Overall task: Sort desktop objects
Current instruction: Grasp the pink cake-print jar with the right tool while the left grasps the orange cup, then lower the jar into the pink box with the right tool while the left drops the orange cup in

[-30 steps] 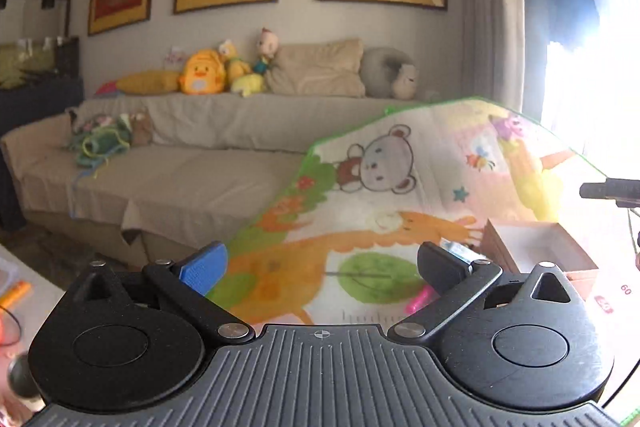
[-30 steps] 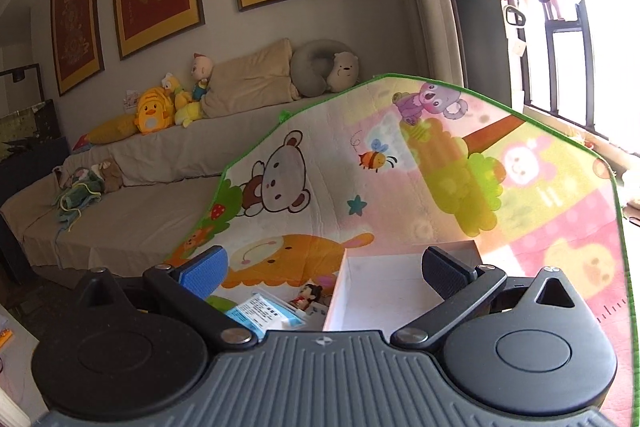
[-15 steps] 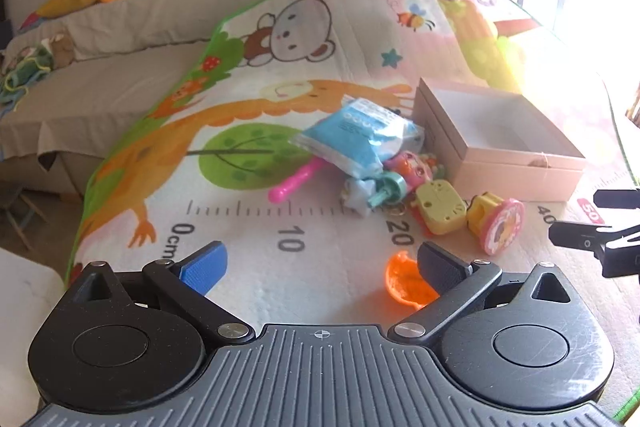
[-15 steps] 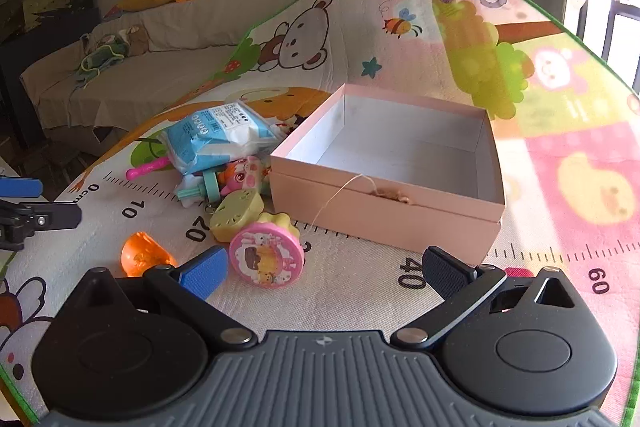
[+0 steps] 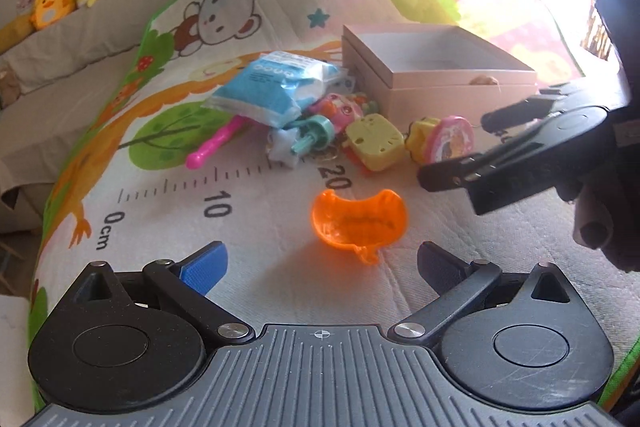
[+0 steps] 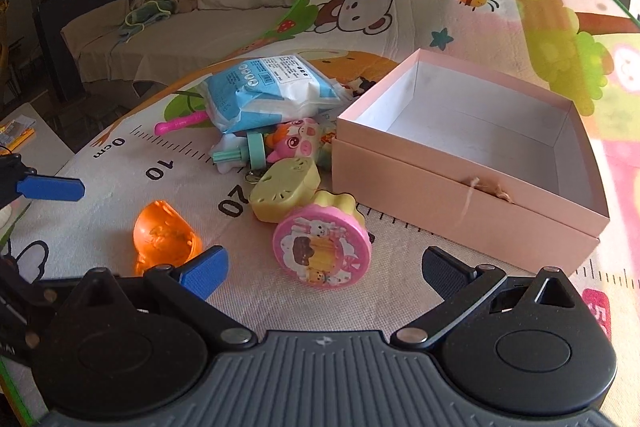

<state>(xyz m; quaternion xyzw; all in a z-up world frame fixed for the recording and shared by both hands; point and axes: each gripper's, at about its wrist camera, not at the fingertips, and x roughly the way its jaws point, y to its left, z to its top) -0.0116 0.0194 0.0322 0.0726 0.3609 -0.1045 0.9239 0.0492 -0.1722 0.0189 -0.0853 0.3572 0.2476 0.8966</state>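
Left gripper (image 5: pixel 319 263) spread wide, empty; orange plastic shell (image 5: pixel 359 222), glossy and cupped, lies just ahead between its fingers on bare quilted mat (image 5: pixel 160 211). Open mat left of it. Right gripper (image 6: pixel 325 267) also spread, holding nothing; round pink toy (image 6: pixel 321 251) just ahead between its fingers. Pink cardboard box (image 6: pixel 460 199), open, empty, ahead-right. Crinkled blue packet (image 6: pixel 268 93) tops the toy pile ahead-left, well short of the mat's green edge.
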